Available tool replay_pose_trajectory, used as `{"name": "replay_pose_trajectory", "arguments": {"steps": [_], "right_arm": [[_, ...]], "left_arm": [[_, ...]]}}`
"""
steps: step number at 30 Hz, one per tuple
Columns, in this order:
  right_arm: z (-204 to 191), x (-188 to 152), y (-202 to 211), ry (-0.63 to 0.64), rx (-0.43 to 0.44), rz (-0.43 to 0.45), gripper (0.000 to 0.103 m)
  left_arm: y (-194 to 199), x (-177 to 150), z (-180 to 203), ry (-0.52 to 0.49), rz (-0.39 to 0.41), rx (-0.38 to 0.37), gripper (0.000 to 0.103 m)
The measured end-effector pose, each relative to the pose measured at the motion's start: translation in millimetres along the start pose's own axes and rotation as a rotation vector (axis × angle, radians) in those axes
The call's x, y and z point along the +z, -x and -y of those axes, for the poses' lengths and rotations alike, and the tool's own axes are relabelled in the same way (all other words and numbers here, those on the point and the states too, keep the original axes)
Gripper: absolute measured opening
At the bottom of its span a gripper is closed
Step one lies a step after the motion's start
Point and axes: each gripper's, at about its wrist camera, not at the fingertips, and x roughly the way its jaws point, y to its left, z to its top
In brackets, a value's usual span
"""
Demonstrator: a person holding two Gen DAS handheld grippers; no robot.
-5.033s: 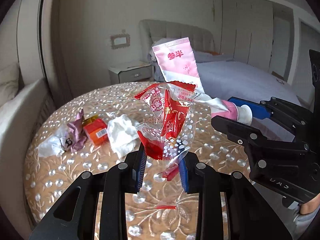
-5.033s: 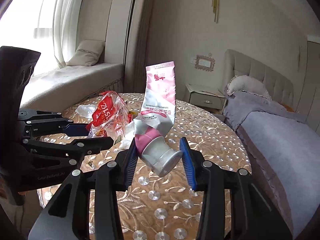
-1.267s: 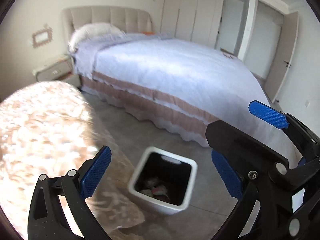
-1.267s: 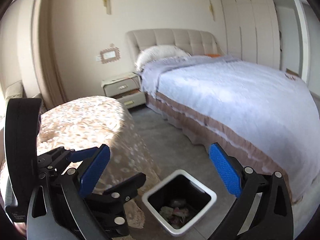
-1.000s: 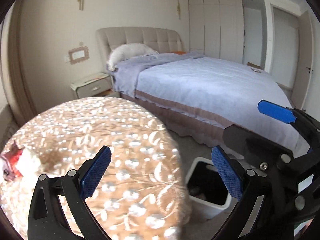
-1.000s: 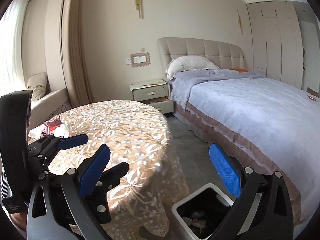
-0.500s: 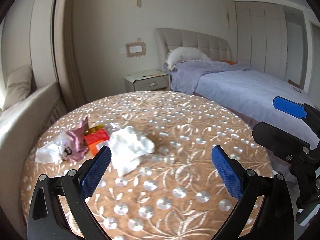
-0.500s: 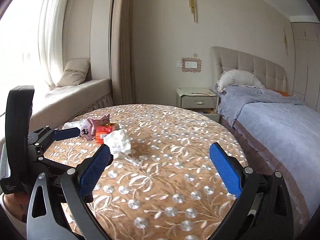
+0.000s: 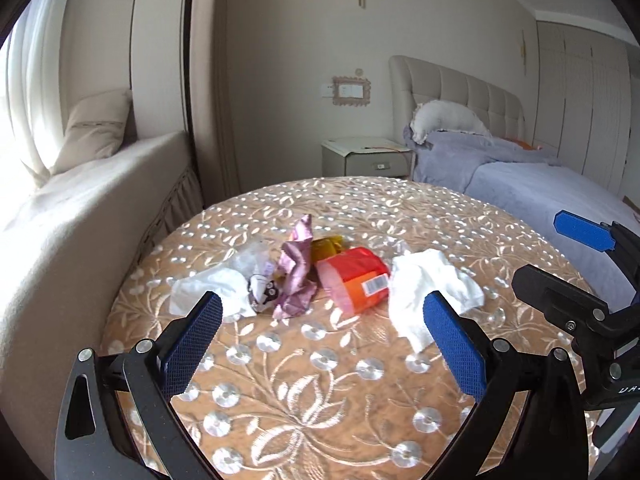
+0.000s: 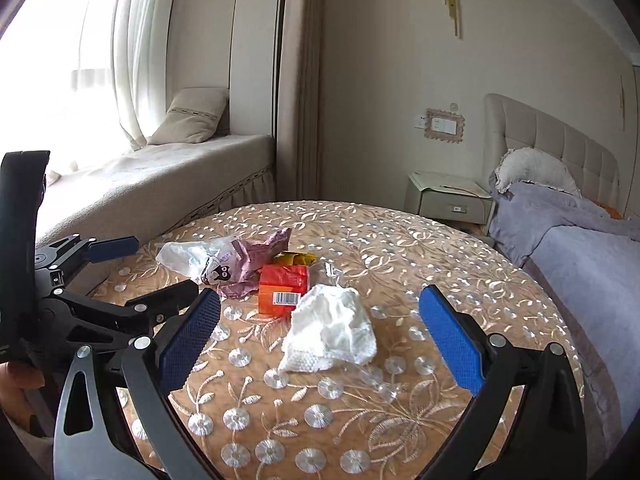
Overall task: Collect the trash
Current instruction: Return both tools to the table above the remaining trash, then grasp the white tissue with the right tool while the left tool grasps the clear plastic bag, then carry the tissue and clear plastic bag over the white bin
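Views: the window seat [image 10: 168,176] with cushion and curtain is shown most fully by the right wrist camera; a wider stretch of bed [image 9: 532,184] is shown by the left. A bit of a hand [image 10: 16,380] at 9 o'clock is seen only from the right wrist.
Room: a bedroom; a nightstand [image 9: 366,158] is set against the far wall at 12 o'clock.
Surface: a round table [image 9: 320,380] is covered by a tan cloth embroidered with flowers.
Left gripper [image 9: 320,344]: fingers are spread wide and nothing is held; it is hung over the near table edge.
Right gripper [image 10: 318,334]: fingers are spread wide and nothing is held.
Trash, position: a cluster is laid on the table at 12 o'clock of both grippers.
White tissue [image 10: 330,330]: crumpled, nearest, at the cluster's right end.
Clear bag [image 9: 224,284]: whitish, printed with a cartoon face, at the left end.
Orange packet [image 9: 354,280]: barcode label is shown; a yellow wrapper [image 9: 326,246] is tucked behind it.
Purple wrapper [image 9: 296,276]: creased foil, between bag and packet.
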Motion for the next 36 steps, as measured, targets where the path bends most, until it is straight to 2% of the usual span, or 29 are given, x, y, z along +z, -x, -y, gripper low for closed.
{"name": "replay_pose_trajectory", "arguments": {"steps": [4, 8, 13, 19, 20, 21, 22, 23, 25, 27, 28, 29, 31, 36], "right_arm": [[-12.3, 9.0, -29.6, 0.022, 0.025, -0.032, 0.099], [-17.2, 12.3, -55.2, 0.037, 0.016, -0.055, 0.099], [-8.1, 1.4, -93.6, 0.000, 0.014, -0.167, 0.099], [4.6, -15.7, -128.6, -0.041, 0.003, -0.287, 0.099], [5.1, -18.2, -132.4, -0.041, 0.003, -0.305, 0.099], [5.1, -20.6, -135.8, -0.040, 0.006, -0.323, 0.099], [5.3, -23.0, -138.8, -0.040, 0.007, -0.335, 0.094], [5.6, -25.1, -142.2, -0.042, 0.008, -0.352, 0.087], [8.3, -29.1, -148.6, -0.062, 0.015, -0.386, 0.053], [13.2, -33.3, -153.0, -0.097, 0.040, -0.416, 0.037], [14.7, -34.5, -153.4, -0.107, 0.048, -0.419, 0.029], [15.0, -34.8, -152.9, -0.107, 0.047, -0.416, 0.027], [14.1, -33.0, -149.4, -0.101, 0.044, -0.404, 0.022], [9.6, -11.9, -117.7, -0.101, 0.047, -0.294, 0.021]], "left_arm": [[-23.6, 1.1, -32.2, 0.076, -0.031, -0.001, 0.098], [-50.0, 3.9, -53.4, 0.086, -0.078, 0.028, 0.098], [-87.2, 7.8, -71.5, 0.064, -0.168, 0.041, 0.098], [-132.4, 4.0, -91.0, 0.075, -0.285, 0.012, 0.098], [-136.4, 2.7, -92.5, 0.082, -0.295, 0.000, 0.096], [-139.1, 1.4, -93.3, 0.088, -0.301, -0.016, 0.085], [-142.6, 0.1, -93.9, 0.094, -0.313, -0.028, 0.063], [-146.4, -2.2, -94.1, 0.099, -0.329, -0.028, 0.058], [-148.1, -4.6, -92.8, 0.094, -0.328, -0.047, 0.055], [-146.3, -3.6, -89.3, 0.078, -0.324, -0.043, 0.051], [-144.4, -3.0, -88.5, 0.081, -0.317, -0.046, 0.043], [-142.0, -2.5, -88.5, 0.091, -0.311, -0.049, 0.039], [-133.5, 0.5, -88.1, 0.102, -0.292, -0.040, 0.039], [-89.5, 12.9, -80.9, 0.090, -0.211, -0.012, 0.039]]}}
